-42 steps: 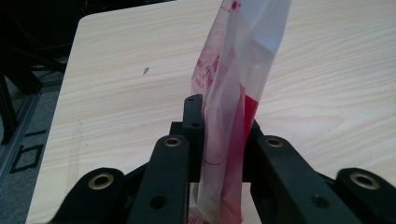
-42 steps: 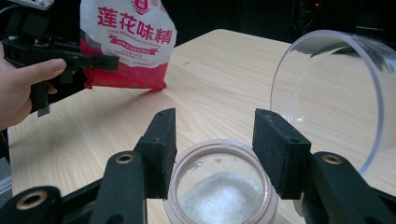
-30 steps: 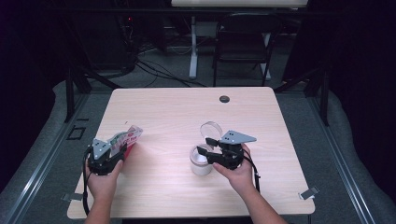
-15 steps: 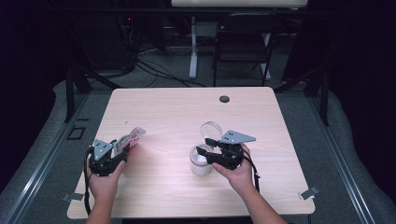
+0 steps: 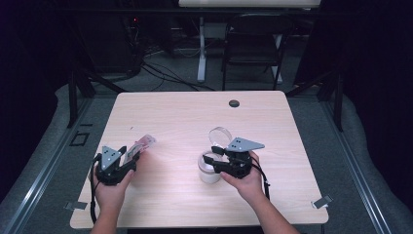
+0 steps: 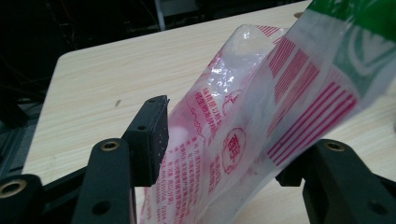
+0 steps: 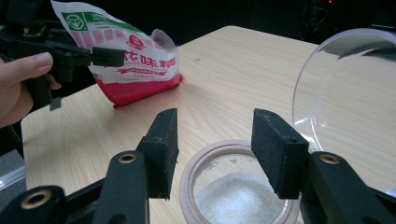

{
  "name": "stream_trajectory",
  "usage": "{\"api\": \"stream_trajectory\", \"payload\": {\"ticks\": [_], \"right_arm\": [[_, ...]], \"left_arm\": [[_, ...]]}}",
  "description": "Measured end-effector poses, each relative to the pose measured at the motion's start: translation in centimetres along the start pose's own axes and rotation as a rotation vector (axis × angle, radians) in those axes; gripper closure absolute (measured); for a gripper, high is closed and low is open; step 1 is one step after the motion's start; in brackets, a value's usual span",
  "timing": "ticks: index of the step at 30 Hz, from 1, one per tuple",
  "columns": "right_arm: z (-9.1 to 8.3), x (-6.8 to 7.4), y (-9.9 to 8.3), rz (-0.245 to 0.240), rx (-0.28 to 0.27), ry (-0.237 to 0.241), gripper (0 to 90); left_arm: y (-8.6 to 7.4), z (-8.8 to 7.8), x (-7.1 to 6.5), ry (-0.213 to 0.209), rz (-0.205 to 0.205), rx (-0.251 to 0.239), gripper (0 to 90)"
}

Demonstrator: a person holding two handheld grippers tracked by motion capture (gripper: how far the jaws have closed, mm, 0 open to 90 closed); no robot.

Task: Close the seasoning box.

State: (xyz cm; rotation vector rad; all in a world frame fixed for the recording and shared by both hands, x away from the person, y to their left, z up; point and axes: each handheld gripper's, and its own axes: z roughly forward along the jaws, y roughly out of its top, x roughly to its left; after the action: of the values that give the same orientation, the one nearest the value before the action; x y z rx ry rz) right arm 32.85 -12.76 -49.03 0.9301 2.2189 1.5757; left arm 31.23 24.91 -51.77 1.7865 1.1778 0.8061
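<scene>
From above, the left gripper (image 5: 130, 157) sits near the table's (image 5: 185, 117) front left corner with a plastic packet (image 5: 139, 146) poking out ahead of it toward the middle. Up close, in the left gripper view, the packet (image 6: 261, 112) turns out to be a clear pouch with pink stripes, pink print and a green corner, standing between the two black jaws; the jaws have just been opening, and whether the pads press on the film I cannot tell, as the right one is hidden behind it.

The right gripper view shows the pouch (image 7: 135, 60) from its front, its red bottom edge resting on the tabletop, and the left hand (image 7: 21, 84) wrapped round the gripper's handle.

The right gripper (image 5: 210, 160) hovers over a small white jar (image 5: 209, 171) at the front centre. The right gripper view shows white grains in the jar (image 7: 238, 186) below spread jaws that clasp nothing, and a clear round lid (image 7: 350, 102) tilted up just beside it.

Both forearms come in from the near edge, each hand gripping from behind, the grippers pointing roughly level
</scene>
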Motion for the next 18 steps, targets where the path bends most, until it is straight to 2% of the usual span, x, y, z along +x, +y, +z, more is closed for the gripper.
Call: {"api": "stream_trajectory", "payload": {"ticks": [1, 5, 7, 13, 18], "right_arm": [[0.0, 0.2, 0.0, -0.02, 0.006, -0.006, 50.8], [-0.1, 0.4, 0.2, -0.038, 0.012, -0.037, 50.0], [-0.2, 0.4, 0.2, -0.032, 0.007, -0.039, 49.3], [-0.4, 0.3, 0.3, -0.026, 0.013, -0.036, 50.7], [-0.6, 0.3, 0.2, -0.011, 0.003, -0.028, 51.8]], "left_arm": [[0.0, 0.1, -0.2, -0.002, -0.003, -0.007, 46.3], [0.2, 0.1, -0.9, -0.032, 0.01, -0.015, 48.8], [0.3, 0.2, -1.4, -0.038, 0.043, -0.011, 50.5], [0.5, 0.3, -2.7, -0.054, 0.098, -0.009, 51.4], [0.9, 0.3, -3.6, -0.091, 0.113, -0.011, 48.2]]}}
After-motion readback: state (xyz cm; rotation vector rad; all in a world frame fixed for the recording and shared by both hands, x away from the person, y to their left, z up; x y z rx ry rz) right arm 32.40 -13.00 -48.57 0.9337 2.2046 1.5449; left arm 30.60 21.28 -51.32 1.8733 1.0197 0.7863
